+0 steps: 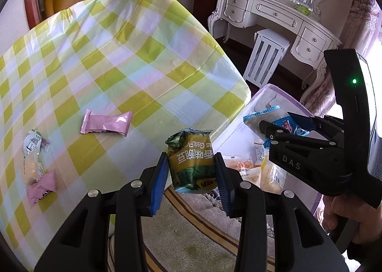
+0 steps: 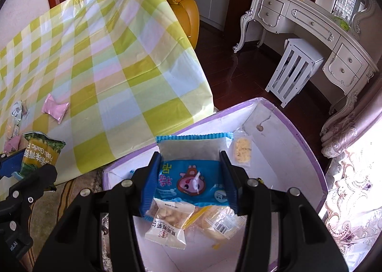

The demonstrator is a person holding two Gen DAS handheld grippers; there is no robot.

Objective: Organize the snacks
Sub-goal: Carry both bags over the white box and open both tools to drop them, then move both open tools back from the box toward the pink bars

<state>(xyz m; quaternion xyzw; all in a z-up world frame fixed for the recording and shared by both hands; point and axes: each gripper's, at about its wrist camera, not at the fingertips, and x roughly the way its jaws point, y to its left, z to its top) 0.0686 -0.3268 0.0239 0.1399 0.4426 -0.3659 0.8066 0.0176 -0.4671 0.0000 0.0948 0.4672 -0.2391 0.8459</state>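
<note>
Snacks are split between a checked tablecloth (image 1: 124,62) and a white box with a lilac rim (image 2: 308,150) that stands just beside the table's edge, lower than the tabletop.

Inside the box, seen from the right wrist view, lie a clear packet of small round biscuits (image 2: 168,222), a clear bag with a barcode label holding pale yellow pieces (image 2: 216,223), and a small clear packet with a yellow cracker (image 2: 243,150) leaning near the far wall of the box. The floor of the box towards its far corner is bare white.

The right gripper (image 2: 191,174) is over the box, its blue pads clamped on the sides of a blue snack packet with a pink cartoon figure (image 2: 191,177); the packet hangs above the box contents, its clear upper half pointing towards the far wall of the box.

The left gripper (image 1: 191,171) is beside the box, at the table's edge, gripping a green and gold garlic pea packet (image 1: 191,162) between its blue pads; the packet is clear of both tabletop and box.

On the tablecloth, well apart from the box, remain a long pink wrapper (image 1: 106,122), a smaller pink packet (image 1: 41,187), a pale yellow packet (image 1: 31,168) touching it, and a white and green wrapper (image 1: 32,143).
</note>
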